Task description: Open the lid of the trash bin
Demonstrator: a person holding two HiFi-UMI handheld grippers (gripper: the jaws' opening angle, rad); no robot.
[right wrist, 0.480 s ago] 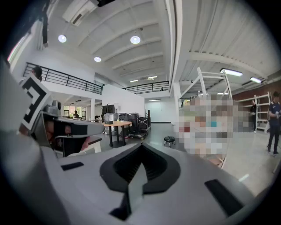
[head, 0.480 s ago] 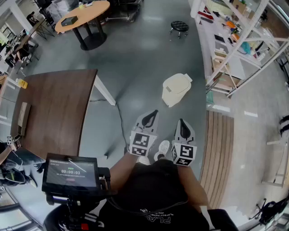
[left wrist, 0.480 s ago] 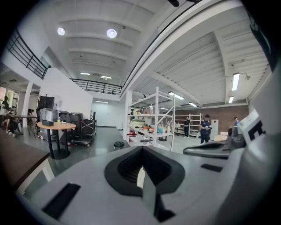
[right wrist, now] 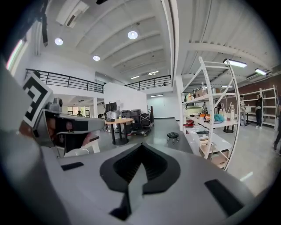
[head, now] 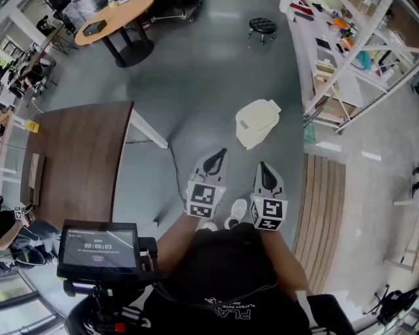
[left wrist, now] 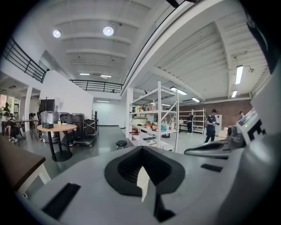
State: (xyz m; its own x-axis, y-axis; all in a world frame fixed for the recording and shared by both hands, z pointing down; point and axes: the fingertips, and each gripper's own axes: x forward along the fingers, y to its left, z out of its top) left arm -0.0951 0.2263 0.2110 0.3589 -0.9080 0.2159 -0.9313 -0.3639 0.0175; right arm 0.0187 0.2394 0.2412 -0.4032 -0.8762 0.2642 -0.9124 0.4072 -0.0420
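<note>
Grey polished floor runs through the open workshop, and on it stands one cream trash bin (head: 256,123) with its lid down. We hold two grippers on our side of the bin, both pointing toward it and touching nothing. The left gripper (head: 220,154) and the right gripper (head: 262,167) are side by side and apart from each other. Each has its two jaws pressed together with nothing between them. Left of the bin we see one brown table (head: 72,163). Beyond the bin are one round wooden table (head: 118,19) and one black stool (head: 262,26). Right of the bin rises one white shelving rack (head: 340,59) loaded with small items. One timer screen (head: 98,248) sits well apart from the bin, close to our body.
</note>
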